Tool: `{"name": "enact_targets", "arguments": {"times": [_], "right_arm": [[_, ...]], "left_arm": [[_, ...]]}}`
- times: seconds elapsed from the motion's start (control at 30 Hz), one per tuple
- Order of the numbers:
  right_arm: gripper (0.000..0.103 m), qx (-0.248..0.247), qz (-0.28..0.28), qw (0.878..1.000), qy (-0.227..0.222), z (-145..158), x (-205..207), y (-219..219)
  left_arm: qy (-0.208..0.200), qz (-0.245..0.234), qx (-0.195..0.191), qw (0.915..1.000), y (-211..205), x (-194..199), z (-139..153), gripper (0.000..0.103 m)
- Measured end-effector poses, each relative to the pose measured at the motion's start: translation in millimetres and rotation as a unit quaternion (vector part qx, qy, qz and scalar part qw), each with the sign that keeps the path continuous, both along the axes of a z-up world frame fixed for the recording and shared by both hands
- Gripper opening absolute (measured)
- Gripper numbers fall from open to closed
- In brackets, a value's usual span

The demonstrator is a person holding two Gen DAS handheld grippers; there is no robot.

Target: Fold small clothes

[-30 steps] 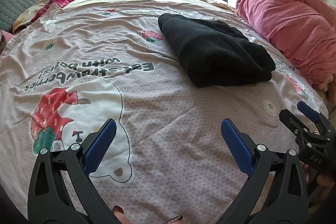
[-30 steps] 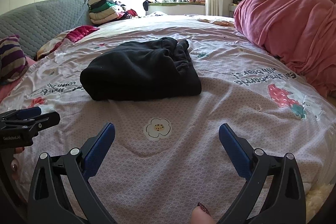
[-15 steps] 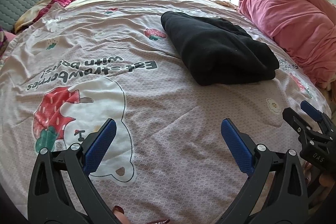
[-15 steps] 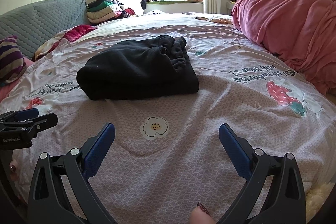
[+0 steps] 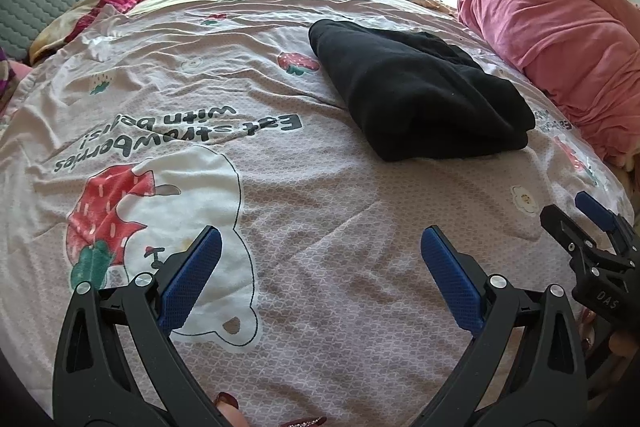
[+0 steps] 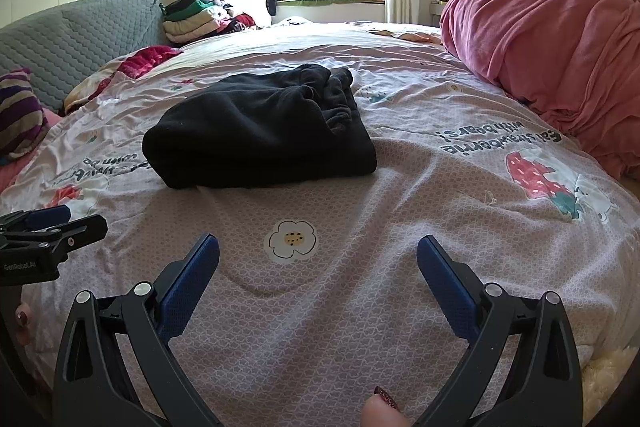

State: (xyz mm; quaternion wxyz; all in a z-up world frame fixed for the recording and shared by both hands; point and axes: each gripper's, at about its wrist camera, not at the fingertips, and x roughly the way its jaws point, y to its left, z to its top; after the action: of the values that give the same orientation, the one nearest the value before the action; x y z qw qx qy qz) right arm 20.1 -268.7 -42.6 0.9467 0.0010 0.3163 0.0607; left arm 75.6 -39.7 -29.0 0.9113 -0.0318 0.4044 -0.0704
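A black garment [image 5: 416, 87] [image 6: 260, 131] lies folded into a thick rectangle on the pink printed bedspread [image 5: 280, 187] [image 6: 400, 195]. My left gripper [image 5: 318, 247] hovers open over the bedspread, well short of the garment, which sits ahead and to its right. My right gripper [image 6: 318, 253] is open too, with the garment ahead and slightly left of it. Nothing is held between either pair of blue pads. Each gripper shows at the edge of the other's view: the right gripper [image 5: 592, 227] and the left gripper [image 6: 48, 223].
A bulky pink duvet [image 5: 560, 43] [image 6: 560, 59] is heaped along the right side of the bed. A grey quilted headboard cushion [image 6: 72, 39], a striped pillow [image 6: 20, 115] and a pile of folded clothes [image 6: 192, 19] sit at the far left.
Both views have drawn back and tilted a little, so the garment sits slightly lower and farther. Both grippers stay open and the garment has not moved.
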Motion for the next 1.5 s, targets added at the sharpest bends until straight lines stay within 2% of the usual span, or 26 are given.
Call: {"name": "enact_targets", "arguments": {"times": [0.83, 1.23, 1.37, 1.5], "right_arm": [[0.098, 0.0, -0.004, 1.0, 0.003, -1, 1, -1], [0.098, -0.002, -0.009, 1.0, 0.005, -3, 2, -3], [0.098, 0.004, -0.021, 1.0, 0.005, -1, 0, -8], [0.098, 0.039, -0.055, 0.998, -0.012, 17, -6, -32]], "left_arm": [[0.004, 0.003, 0.011, 0.9999, -1, 1, 0, 0.094], [0.008, -0.015, 0.005, 0.9998, -6, -1, 0, 0.094], [-0.009, -0.013, 0.007, 0.9998, -4, -2, 7, 0.094], [-0.033, 0.005, -0.008, 0.9994, 17, -1, 22, 0.094]]}}
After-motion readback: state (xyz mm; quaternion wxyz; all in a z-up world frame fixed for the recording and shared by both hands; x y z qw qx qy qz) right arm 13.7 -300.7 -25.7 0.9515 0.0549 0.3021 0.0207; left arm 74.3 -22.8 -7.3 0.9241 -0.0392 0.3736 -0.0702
